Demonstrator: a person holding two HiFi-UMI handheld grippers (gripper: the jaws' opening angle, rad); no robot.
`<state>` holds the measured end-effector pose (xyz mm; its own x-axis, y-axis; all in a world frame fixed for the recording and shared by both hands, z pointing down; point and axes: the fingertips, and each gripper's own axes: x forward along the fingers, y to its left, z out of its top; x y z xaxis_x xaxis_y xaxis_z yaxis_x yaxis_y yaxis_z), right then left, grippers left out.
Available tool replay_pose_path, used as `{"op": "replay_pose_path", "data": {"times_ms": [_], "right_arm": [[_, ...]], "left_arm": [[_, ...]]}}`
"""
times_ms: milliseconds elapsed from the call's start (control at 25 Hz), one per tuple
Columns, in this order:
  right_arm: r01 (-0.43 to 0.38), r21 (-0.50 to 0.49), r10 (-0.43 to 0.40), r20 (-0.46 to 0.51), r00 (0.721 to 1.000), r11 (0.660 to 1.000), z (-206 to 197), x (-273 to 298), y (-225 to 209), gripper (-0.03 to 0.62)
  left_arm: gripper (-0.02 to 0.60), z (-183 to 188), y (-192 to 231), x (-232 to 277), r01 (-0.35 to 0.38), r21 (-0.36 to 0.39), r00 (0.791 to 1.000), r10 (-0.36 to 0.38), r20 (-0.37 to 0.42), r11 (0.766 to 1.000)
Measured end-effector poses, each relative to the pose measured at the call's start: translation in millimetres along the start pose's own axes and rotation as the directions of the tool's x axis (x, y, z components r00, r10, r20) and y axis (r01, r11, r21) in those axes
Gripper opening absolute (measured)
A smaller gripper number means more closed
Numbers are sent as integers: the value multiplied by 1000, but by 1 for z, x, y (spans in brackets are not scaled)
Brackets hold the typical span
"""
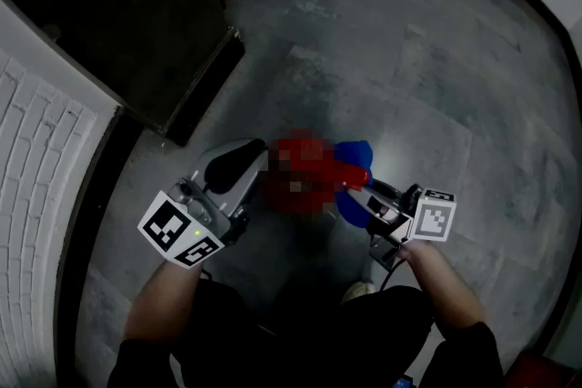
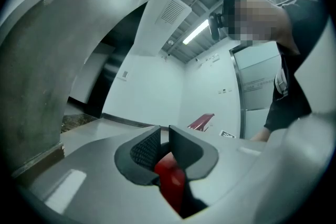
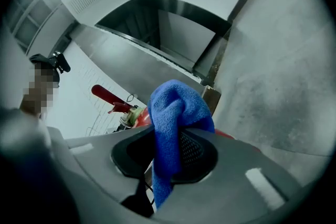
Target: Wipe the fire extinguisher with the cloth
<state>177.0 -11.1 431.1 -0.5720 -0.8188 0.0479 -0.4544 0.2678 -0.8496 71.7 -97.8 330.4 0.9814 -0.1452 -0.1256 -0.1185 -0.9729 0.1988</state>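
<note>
A red fire extinguisher (image 1: 350,172) stands on the floor between my two grippers, partly under a mosaic patch in the head view. My left gripper (image 1: 256,163) is against its left side. In the left gripper view its jaws (image 2: 164,147) are shut on a red part of the extinguisher (image 2: 170,180). My right gripper (image 1: 366,195) is shut on a blue cloth (image 1: 356,149) at the extinguisher's right side. In the right gripper view the cloth (image 3: 176,113) bulges above the jaws (image 3: 168,150) and hangs below them. The red lever (image 3: 107,96) and valve show just behind.
Grey tiled floor (image 1: 436,59) lies all round. A dark doorway with a metal threshold (image 1: 205,77) is at the upper left, and a white brick wall (image 1: 36,150) runs down the left. The person's shoe (image 1: 360,291) is just below the extinguisher.
</note>
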Motion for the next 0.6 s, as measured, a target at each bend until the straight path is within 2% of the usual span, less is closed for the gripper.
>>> {"op": "replay_pose_path", "data": {"times_ms": [320, 600], "right_arm": [[34, 134, -34, -3, 999, 990, -31, 8, -54, 67], [86, 184, -92, 25, 995, 979, -55, 10, -93, 67]], "left_arm": [[49, -1, -1, -5, -11, 33, 1000, 12, -13, 999], [49, -5, 1, -14, -17, 18, 999, 18, -33, 1000]]}}
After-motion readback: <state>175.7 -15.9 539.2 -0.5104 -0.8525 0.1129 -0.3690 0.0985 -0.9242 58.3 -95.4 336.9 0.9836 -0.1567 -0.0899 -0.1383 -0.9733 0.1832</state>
